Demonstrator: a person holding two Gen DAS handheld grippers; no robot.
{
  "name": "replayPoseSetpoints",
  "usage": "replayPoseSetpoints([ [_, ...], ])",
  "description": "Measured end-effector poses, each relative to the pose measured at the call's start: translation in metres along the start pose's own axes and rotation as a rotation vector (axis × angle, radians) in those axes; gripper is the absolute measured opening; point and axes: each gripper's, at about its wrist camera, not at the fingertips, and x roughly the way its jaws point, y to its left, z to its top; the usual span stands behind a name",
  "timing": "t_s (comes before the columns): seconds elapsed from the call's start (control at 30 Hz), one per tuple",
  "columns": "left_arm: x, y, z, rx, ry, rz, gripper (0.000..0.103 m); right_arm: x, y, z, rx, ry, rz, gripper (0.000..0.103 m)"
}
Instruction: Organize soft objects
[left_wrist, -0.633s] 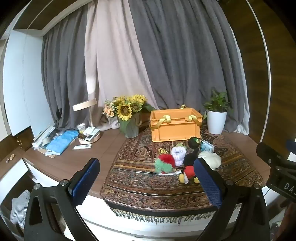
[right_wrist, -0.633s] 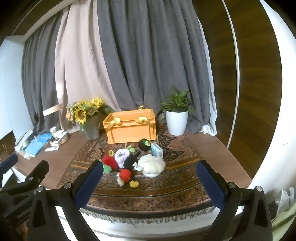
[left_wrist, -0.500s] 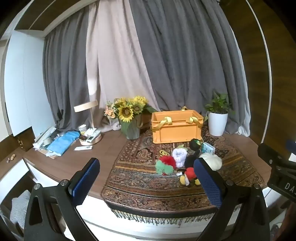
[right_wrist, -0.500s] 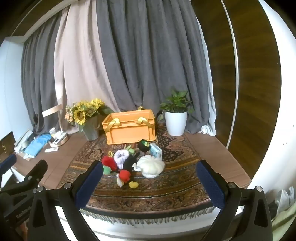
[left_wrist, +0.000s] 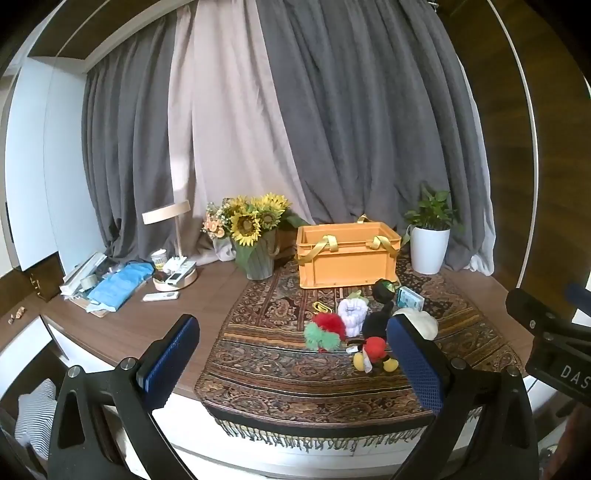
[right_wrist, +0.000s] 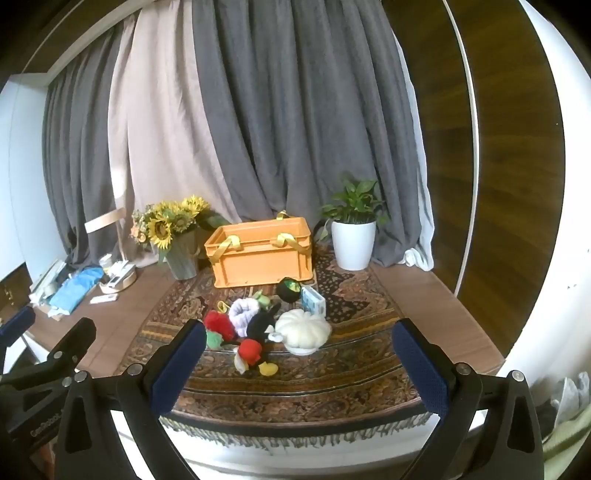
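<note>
Grey and beige curtains (right_wrist: 258, 129) hang behind a wooden table (left_wrist: 207, 295) covered in part by a patterned rug (right_wrist: 351, 365). At the rug's back stands an orange crate (right_wrist: 262, 258) with yellow straps, between a vase of sunflowers (right_wrist: 170, 229) and a white potted plant (right_wrist: 352, 236). The soft toys (right_wrist: 255, 325) lie heaped mid-rug in front of the crate, a white plush pumpkin (right_wrist: 303, 328) at their right edge. The left gripper (left_wrist: 291, 354) and right gripper (right_wrist: 299, 362) hover short of the table, jaws spread wide, gripping nothing.
</note>
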Motion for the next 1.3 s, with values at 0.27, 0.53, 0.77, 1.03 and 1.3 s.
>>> replayPoseSetpoints([
  [0.27,0.0035,-0.0034,-0.0054,0.0,0.001,-0.003,0.103,0.0009,0.0001,-0.0005,0.003,0.004,0.0,0.102],
  [0.53,0.0041,-0.0036,-0.0067,-0.001,0.0,-0.002,0.103,0.0016,0.0009,0.0003,0.004,0.007,0.001,0.102],
  [0.77,0.0037,-0.0041,-0.0077,-0.002,0.0,-0.003,0.103,0.0017,0.0007,-0.001,0.004,0.008,-0.001,0.102],
  [1.03,0.0043,-0.0072,-0.0107,0.001,0.0,-0.005,0.103,0.0018,0.0005,-0.0008,0.003,0.01,0.0,0.102],
  [1.3,0.0042,-0.0077,-0.0099,0.0,0.002,-0.008,0.103,0.005,0.0001,-0.0059,0.001,0.008,0.001,0.102],
])
